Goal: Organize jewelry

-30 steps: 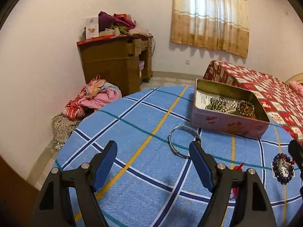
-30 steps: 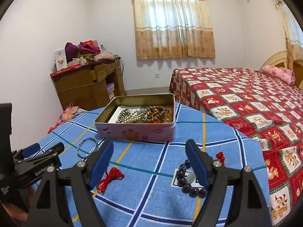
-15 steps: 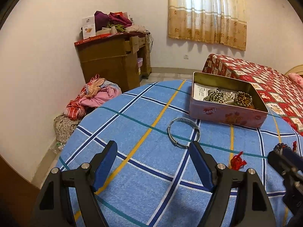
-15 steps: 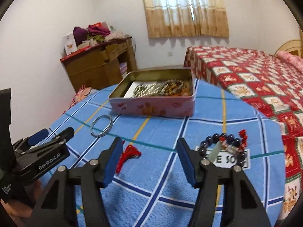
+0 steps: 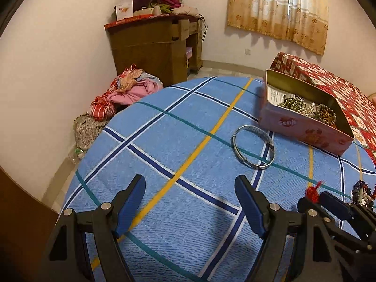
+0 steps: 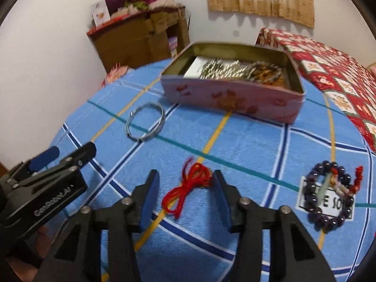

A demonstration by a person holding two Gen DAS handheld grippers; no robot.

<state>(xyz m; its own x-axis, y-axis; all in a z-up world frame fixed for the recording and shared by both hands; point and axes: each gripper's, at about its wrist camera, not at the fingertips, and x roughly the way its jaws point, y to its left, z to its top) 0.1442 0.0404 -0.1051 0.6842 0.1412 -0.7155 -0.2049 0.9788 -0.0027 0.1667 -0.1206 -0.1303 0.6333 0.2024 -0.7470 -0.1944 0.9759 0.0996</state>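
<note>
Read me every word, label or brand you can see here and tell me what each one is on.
"GenRobot.AI", last letters blurred: side of the left gripper, seen from the right wrist.
"senji", as best it reads: pink wall of the tin.
"E SO", rest hidden: white label under the dark bead bracelet.
Printed paper in the tin: too small to read.
White box on the cabinet: too small to read.

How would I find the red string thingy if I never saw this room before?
Look at the round table with the blue checked cloth and find the pink tin with beads inside. Come toward the near edge from the tin: the red string lies loose between the closing fingers of the right gripper. It is soft tangled thread, unlike the silver bangle or the dark bead bracelet.
</note>
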